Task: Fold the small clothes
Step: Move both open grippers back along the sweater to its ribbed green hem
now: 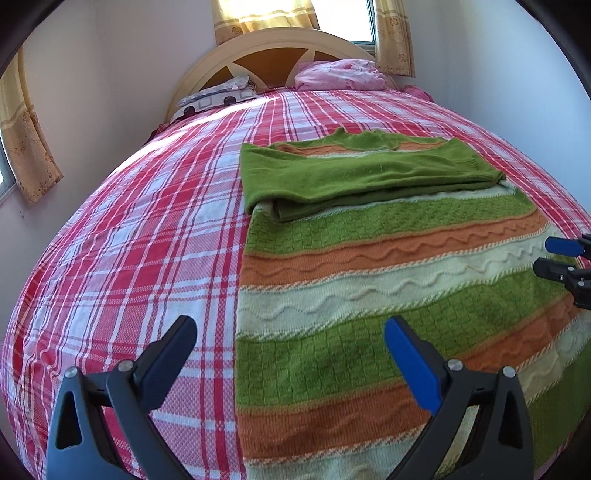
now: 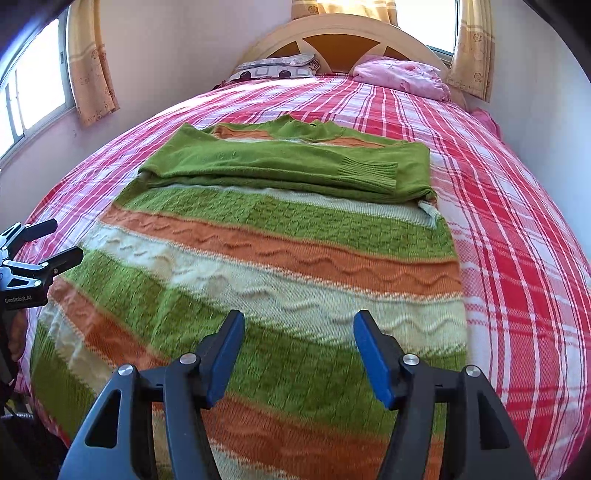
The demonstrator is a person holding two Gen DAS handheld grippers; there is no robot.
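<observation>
Two sets of jaws here, both spread wide with nothing between them. The left gripper (image 1: 290, 343) hangs over the sweater's left edge, one finger above the bedspread and one above the knit. The right gripper (image 2: 299, 341) hangs over the sweater's lower body.

The sweater (image 1: 388, 280) lies flat on the bed, striped green, orange and cream, with both green sleeves (image 2: 295, 162) already folded across the chest.

What could go wrong, as I see it: that knit is thick and stretchy, so a pinch that only catches the top layer would drag the front off the back and skew the fold. Lifting the hem unevenly could also slide those sleeves out of place. And a finger digging too low might grab the bedspread along with it.

Surface is a red and white plaid bedspread (image 1: 129, 240), soft and a bit slippery-looking. Beyond: pillows (image 2: 399, 74), a rounded headboard (image 2: 343, 33), yellow curtains (image 2: 92, 62) and bright windows.
</observation>
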